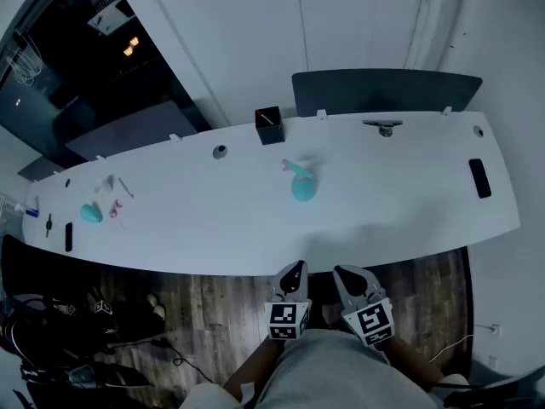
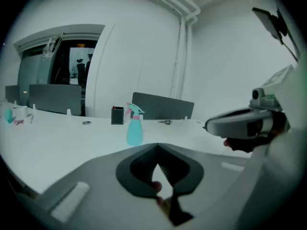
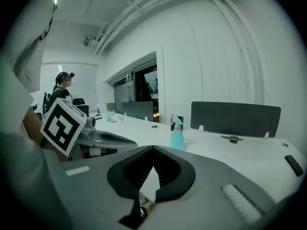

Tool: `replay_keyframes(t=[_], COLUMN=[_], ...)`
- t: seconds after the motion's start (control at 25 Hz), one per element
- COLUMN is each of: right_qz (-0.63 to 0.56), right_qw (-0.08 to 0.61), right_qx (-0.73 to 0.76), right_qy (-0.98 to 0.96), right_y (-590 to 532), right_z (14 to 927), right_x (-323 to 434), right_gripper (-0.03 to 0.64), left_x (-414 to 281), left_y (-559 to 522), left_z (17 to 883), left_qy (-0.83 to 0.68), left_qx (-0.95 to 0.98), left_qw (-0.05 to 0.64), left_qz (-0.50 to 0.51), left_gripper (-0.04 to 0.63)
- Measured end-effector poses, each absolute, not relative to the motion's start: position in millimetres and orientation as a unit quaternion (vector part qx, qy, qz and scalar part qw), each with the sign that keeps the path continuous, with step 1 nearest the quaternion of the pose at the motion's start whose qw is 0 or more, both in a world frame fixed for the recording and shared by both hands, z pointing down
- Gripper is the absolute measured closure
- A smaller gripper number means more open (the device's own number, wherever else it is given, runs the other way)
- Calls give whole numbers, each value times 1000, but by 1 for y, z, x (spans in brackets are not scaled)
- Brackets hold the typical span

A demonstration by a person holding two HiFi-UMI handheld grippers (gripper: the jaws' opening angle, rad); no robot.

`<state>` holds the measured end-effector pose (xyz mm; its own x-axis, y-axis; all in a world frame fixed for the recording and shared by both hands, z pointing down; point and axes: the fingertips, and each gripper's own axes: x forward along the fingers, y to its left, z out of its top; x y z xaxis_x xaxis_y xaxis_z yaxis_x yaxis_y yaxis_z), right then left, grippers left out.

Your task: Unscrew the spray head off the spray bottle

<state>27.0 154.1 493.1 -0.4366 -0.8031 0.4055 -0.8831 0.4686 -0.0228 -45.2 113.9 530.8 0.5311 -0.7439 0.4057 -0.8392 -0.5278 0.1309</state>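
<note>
**Bench layout: bottle mid-table, grippers off near edge**

The spray bottle (image 1: 302,182) stands on the table (image 1: 213,228), near its middle. A box (image 1: 269,126) sits behind it, slightly left, at the far edge. A partition (image 1: 383,90) stands behind that edge, further right. A phone (image 1: 480,178) lies at the right end and small items (image 1: 94,210) at the left end (too small to identify). The left gripper (image 1: 293,273) and right gripper (image 1: 349,276) are side by side off the near edge, well apart from the bottle.

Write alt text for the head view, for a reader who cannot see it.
A teal spray bottle stands on a white table; the left gripper and right gripper, both shut and empty, hang short of its near edge.
</note>
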Motion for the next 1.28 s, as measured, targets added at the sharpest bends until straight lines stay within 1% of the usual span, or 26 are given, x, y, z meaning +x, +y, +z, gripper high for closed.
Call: replay_keyframes(t=[0.16, 0.28, 0.4, 0.64, 0.72, 0.76, 0.8, 0.88, 1.0, 1.12, 1.16, 1.28], right_qz=[118, 132, 148, 161, 158, 154, 150, 139, 130, 133, 137, 148], right_qw=[176, 182, 194, 210, 214, 216, 217, 218, 217, 219, 220, 223], right_qx=[512, 522, 521, 494, 479, 472, 466, 460, 461, 464, 465, 469], right_qy=[-832, -823, -818, -828, -836, -841, -845, -849, -850, -848, -846, -842], right_y=[93, 57, 38, 8, 3, 1, -2, -9, -17, -14, -14, -14], right_z=[491, 500, 504, 511, 508, 506, 504, 500, 494, 494, 497, 501], right_x=[10, 3, 1, 7, 10, 11, 13, 19, 30, 41, 45, 54], right_gripper=[615, 615, 615, 615, 615, 615, 615, 615, 615, 615, 615, 615], left_x=[-56, -61, -64, -52, -40, -35, -29, -18, -7, -2, 1, 10], left_y=[47, 6, -18, -59, -65, -67, -70, -79, -103, -123, -128, -139], left_z=[541, 553, 563, 585, 594, 599, 604, 615, 631, 643, 647, 661], left_qy=[-423, -414, -418, -421, -408, -404, -400, -396, -407, -422, -419, -398], left_qx=[879, 880, 874, 866, 868, 868, 867, 866, 858, 848, 848, 848], left_qw=[150, 161, 171, 157, 162, 164, 165, 156, 132, 111, 105, 92], left_qz=[161, 168, 178, 218, 232, 239, 245, 262, 285, 300, 309, 337], left_gripper=[594, 594, 594, 587, 343, 289, 276, 225, 189, 122, 110, 104])
